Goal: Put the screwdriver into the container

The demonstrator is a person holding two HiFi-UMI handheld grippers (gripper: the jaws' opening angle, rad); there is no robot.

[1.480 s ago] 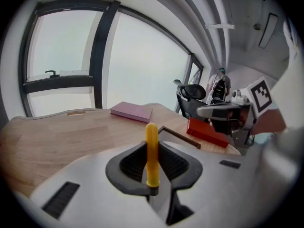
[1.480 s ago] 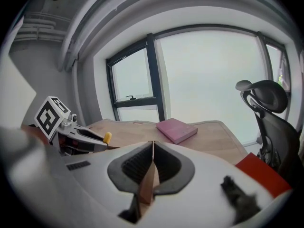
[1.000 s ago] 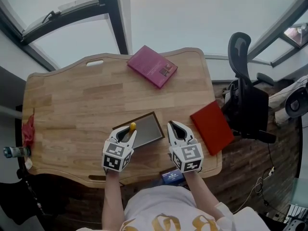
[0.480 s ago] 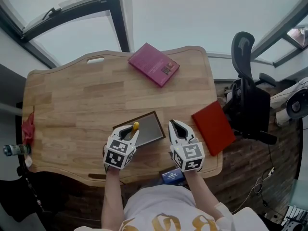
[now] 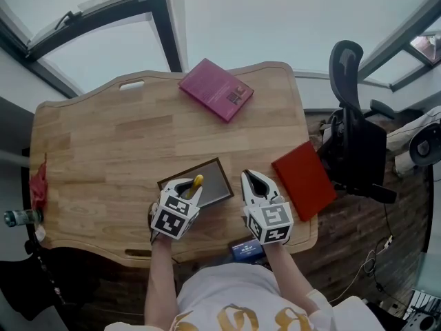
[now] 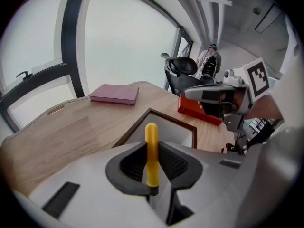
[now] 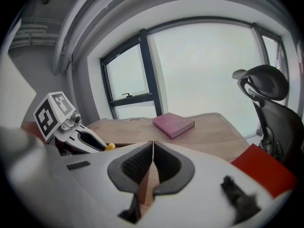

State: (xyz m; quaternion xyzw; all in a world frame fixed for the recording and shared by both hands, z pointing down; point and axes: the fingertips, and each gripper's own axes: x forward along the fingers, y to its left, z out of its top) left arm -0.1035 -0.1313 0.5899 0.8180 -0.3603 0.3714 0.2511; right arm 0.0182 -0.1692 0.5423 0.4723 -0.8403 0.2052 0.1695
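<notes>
A screwdriver with a yellow handle [image 6: 151, 151] stands clamped between the jaws of my left gripper [image 5: 187, 189], its yellow end [image 5: 197, 181] poking out over the container. The container [image 5: 215, 179] is a shallow dark-framed tray with a grey floor, near the table's front edge. In the left gripper view its open inside [image 6: 174, 130] lies just beyond the handle tip. My right gripper [image 5: 258, 184] hovers to the right of the tray, jaws shut with nothing between them [image 7: 151, 161].
A magenta book [image 5: 216, 89] lies at the table's far side. A red book [image 5: 303, 179] overhangs the right edge. An office chair [image 5: 355, 133] stands to the right. A small blue object [image 5: 246, 250] sits at the front edge between my arms.
My left gripper has tilted and shifted slightly right and down, bringing the yellow handle further over the tray. The right gripper has stayed put.
</notes>
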